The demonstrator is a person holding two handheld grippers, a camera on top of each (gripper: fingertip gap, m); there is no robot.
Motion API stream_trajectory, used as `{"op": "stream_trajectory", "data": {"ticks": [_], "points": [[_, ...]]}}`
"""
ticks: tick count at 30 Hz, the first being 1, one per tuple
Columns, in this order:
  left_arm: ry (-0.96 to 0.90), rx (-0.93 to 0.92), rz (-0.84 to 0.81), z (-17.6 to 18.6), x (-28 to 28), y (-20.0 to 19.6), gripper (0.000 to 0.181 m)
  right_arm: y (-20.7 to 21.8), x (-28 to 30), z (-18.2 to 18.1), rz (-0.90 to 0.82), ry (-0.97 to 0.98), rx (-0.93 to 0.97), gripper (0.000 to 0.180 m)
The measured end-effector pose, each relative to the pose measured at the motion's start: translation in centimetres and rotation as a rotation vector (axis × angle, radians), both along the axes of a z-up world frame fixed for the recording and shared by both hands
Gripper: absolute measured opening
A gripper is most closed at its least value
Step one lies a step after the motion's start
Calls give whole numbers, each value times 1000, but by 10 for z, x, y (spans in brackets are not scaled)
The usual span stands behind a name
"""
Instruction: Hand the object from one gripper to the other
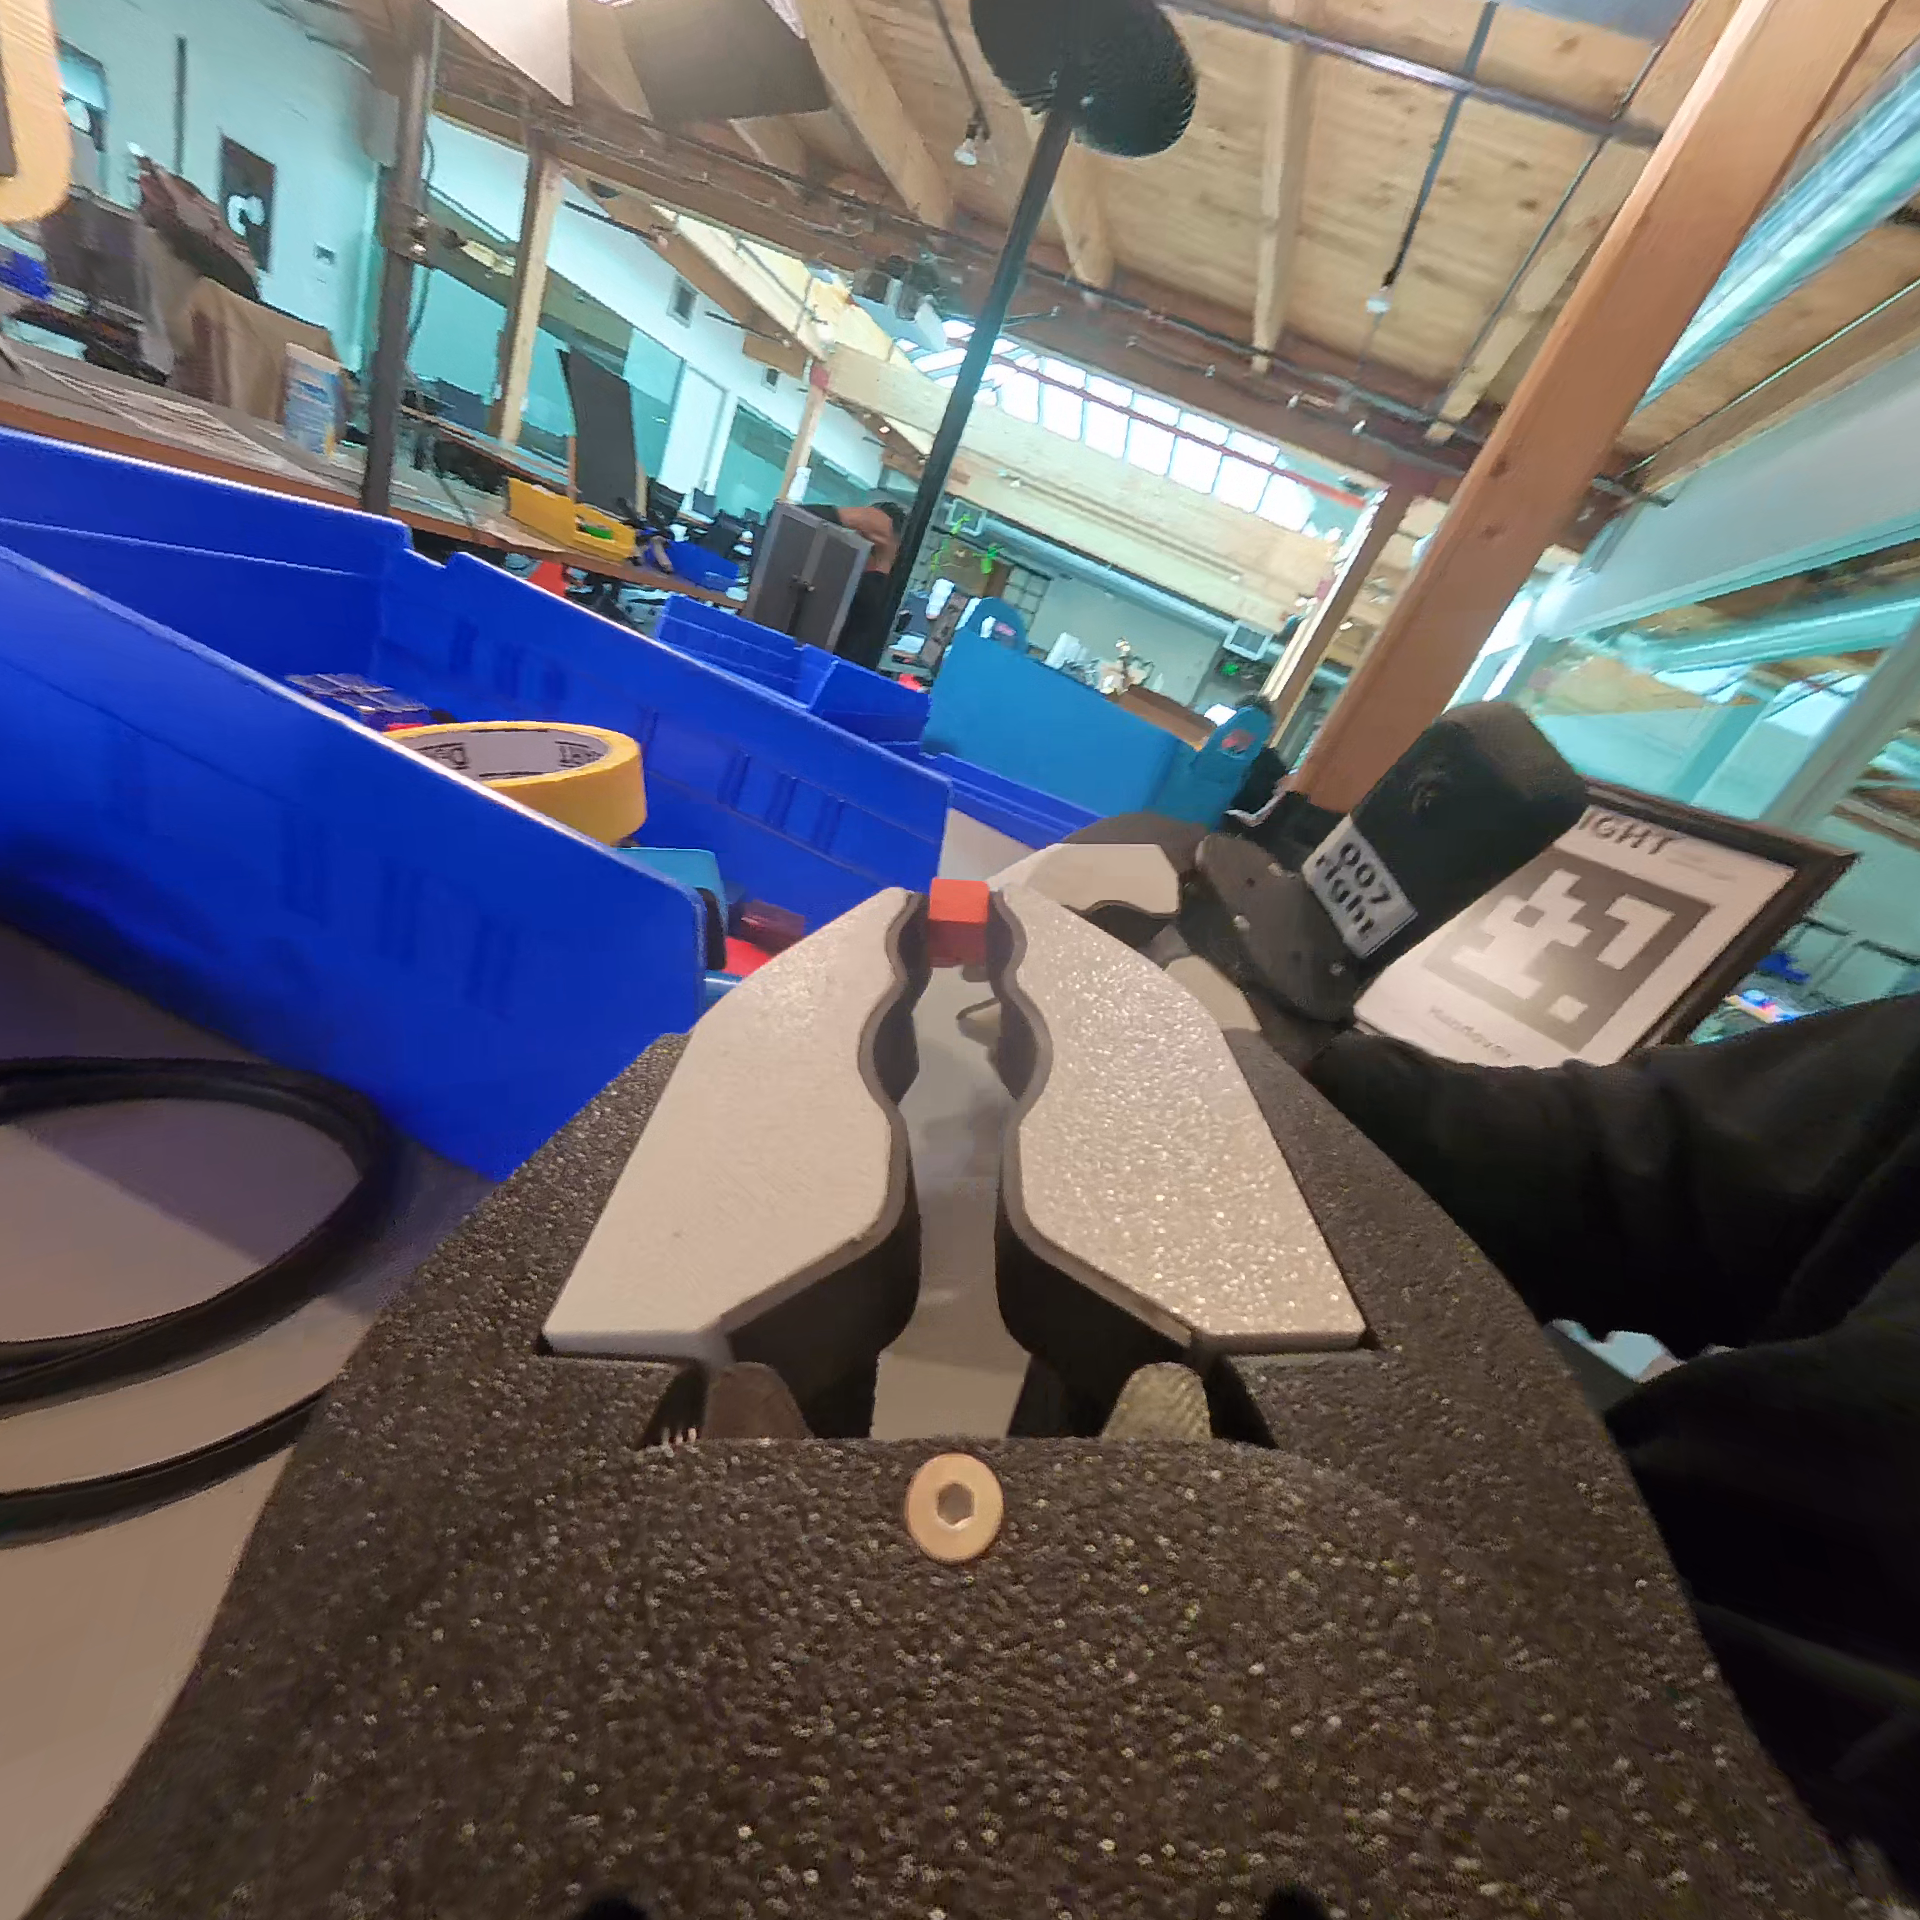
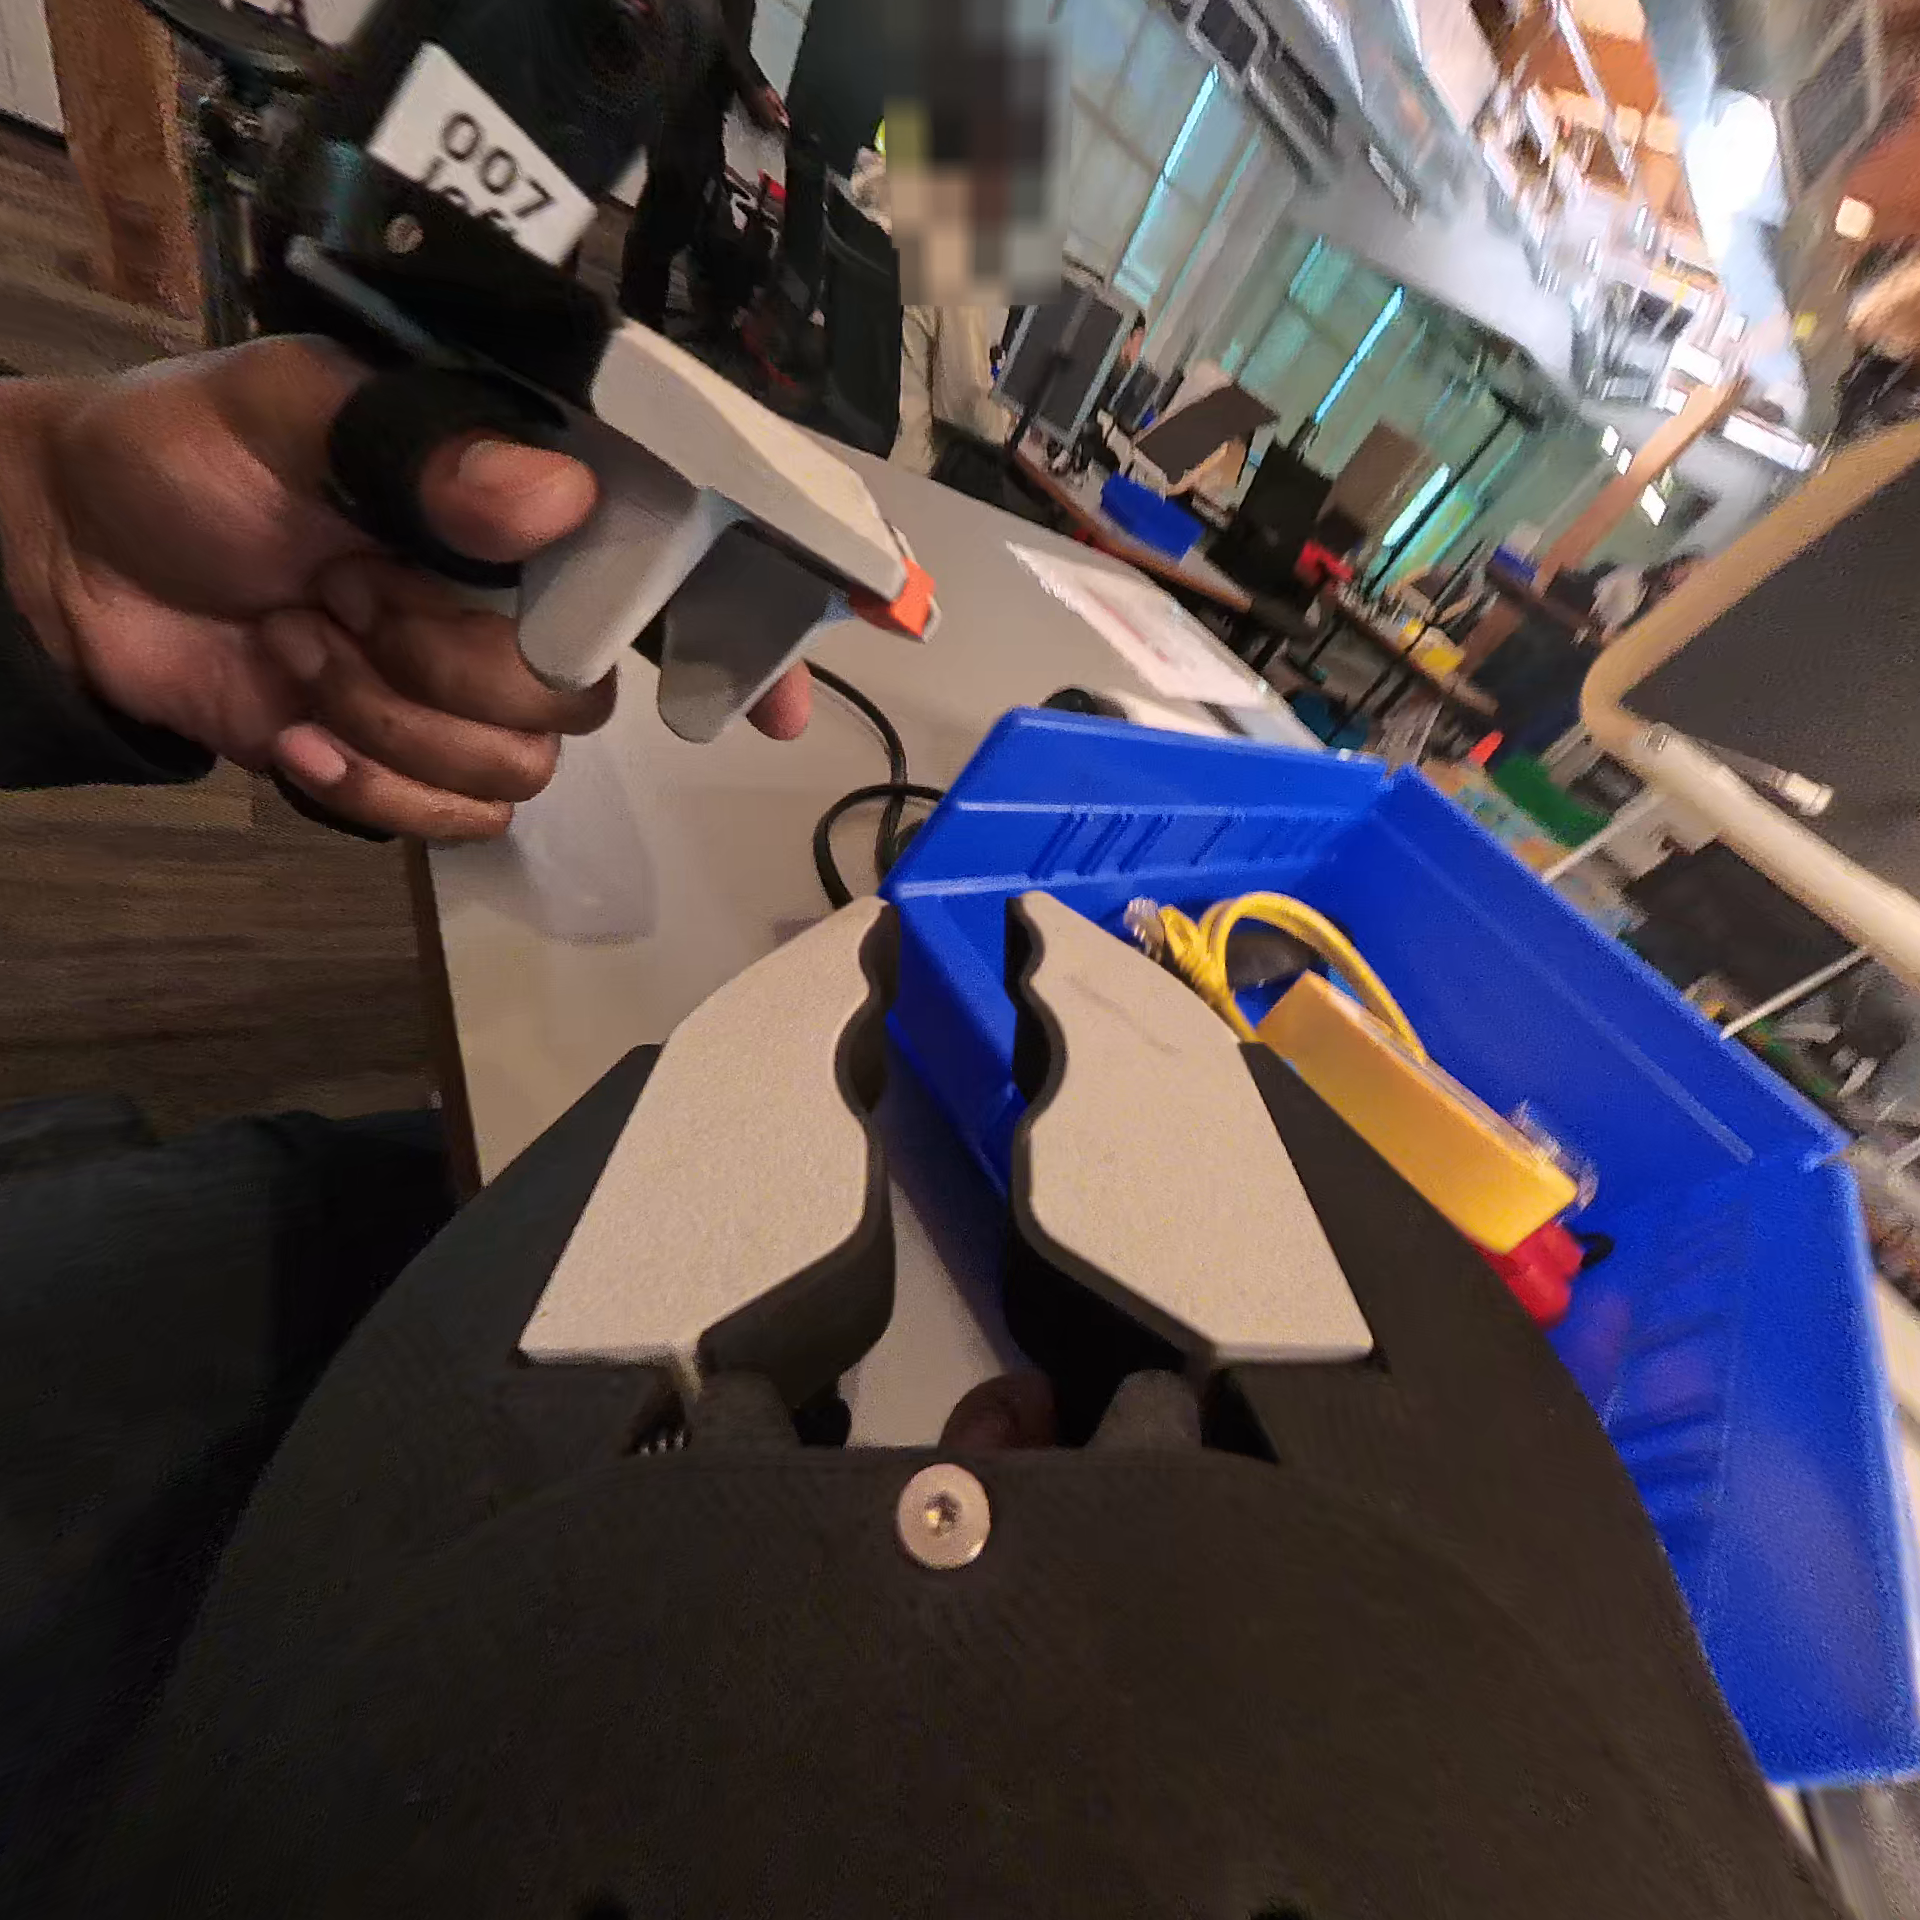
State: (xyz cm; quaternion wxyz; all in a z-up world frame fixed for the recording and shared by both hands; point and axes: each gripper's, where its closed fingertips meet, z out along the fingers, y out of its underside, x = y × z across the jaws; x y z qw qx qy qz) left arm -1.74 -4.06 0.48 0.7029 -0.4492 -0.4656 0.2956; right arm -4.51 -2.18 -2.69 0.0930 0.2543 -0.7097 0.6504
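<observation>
The grey table (image 2: 665,831) carries the biggest things: several blue plastic bins (image 1: 343,883) in a row on the left side in the left wrist view, and one blue bin (image 2: 1558,1039) beside the right gripper in the right wrist view, its far corner cut off by the picture edge. This bin holds a yellow cable (image 2: 1288,935), a yellow flat box (image 2: 1423,1132) and a red part (image 2: 1538,1268) that is half hidden under the box, so I cannot tell what it is. In the row of bins, a roll of yellow tape (image 1: 551,769) shows only its upper half above the wall. A black cable (image 1: 208,1226) lies in loops on the table, leaving the picture at the left edge. A framed marker card (image 1: 1579,935) stands behind, partly covered by the other gripper and a dark sleeve (image 1: 1662,1195). The left gripper (image 1: 958,925) is closed narrowly on a small orange-red cube (image 1: 957,912), pinched at the very tips; its lower part is hidden between the fingers. In the right wrist view the same cube (image 2: 908,607) is held up above the table, in a bare hand (image 2: 312,582). The right gripper (image 2: 951,935) holds nothing, its fingers apart with a moderate gap, low over the bin's near wall and well apart from the cube. Between both grippers there is free table surface.
</observation>
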Motion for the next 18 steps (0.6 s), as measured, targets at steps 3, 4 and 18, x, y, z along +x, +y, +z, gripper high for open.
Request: {"op": "stream_trajectory", "data": {"ticks": [3,4,18], "points": [[3,40,-42,1,0,4,11,-6,10,6,35,127,-79,26],[-2,42,-50,1,0,5,11,-8,14,8,45,167,-103,26],[-82,24,-127,-10,-1,19,11,-17,35,23,148,453,-202,23]]}}
